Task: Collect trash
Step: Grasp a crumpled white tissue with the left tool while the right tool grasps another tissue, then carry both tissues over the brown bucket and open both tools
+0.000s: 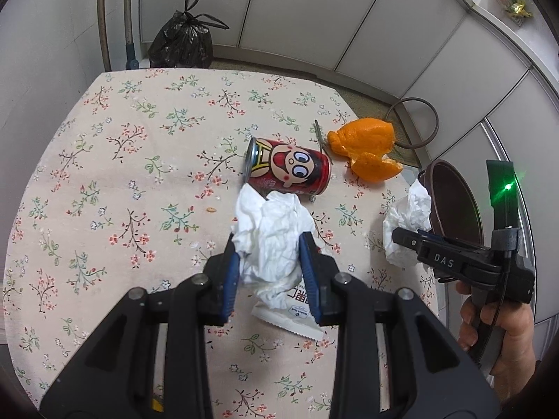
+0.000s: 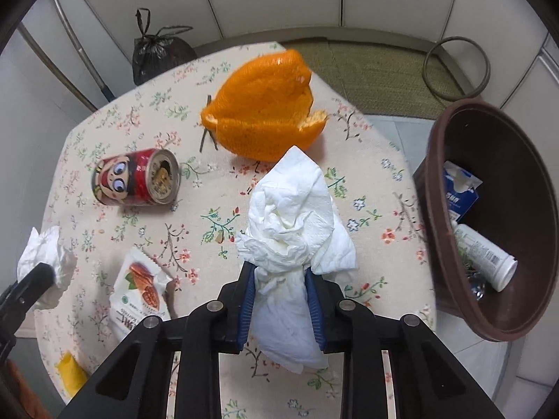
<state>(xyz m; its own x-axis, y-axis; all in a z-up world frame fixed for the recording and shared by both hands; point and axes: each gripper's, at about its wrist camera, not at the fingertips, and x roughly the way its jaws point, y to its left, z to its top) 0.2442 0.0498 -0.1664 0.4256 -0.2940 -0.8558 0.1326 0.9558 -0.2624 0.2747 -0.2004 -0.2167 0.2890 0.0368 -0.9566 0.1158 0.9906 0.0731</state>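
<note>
White cabinet doors (image 1: pixel 297 17) run behind your table, which wears a pale floral tablecloth (image 1: pixel 122 174). A knotted black trash bag (image 1: pixel 181 40) sits on the floor beyond the far edge, next to a pole leaning on the wall. A woven mat (image 2: pixel 377 66) covers the floor past the table's right corner, with a thin brown ring (image 2: pixel 456 68) lying at its edge.

Your left gripper (image 1: pixel 270 255) has its blue pads pressed into a crumpled white tissue (image 1: pixel 270 237), held over the middle of the cloth. Just past that wad, a red cartoon can (image 1: pixel 288 171) lies on its side, and orange peel (image 1: pixel 367 150) rests near the right edge. A snack wrapper (image 2: pixel 138 293) lies flat on the cloth, partly under the left wad in the left view. Something yellow (image 2: pixel 70 373) shows at the near left edge; you cannot tell what it is.

Your right gripper (image 2: pixel 281 279) is likewise clamped on a second white tissue (image 2: pixel 297 223), held above the table's right side, close to the brown bin (image 2: pixel 440 181). That bin stands just off the right edge, tilted toward you, and holds a blue-and-white carton (image 2: pixel 461 192) and a white bottle (image 2: pixel 485 255).
</note>
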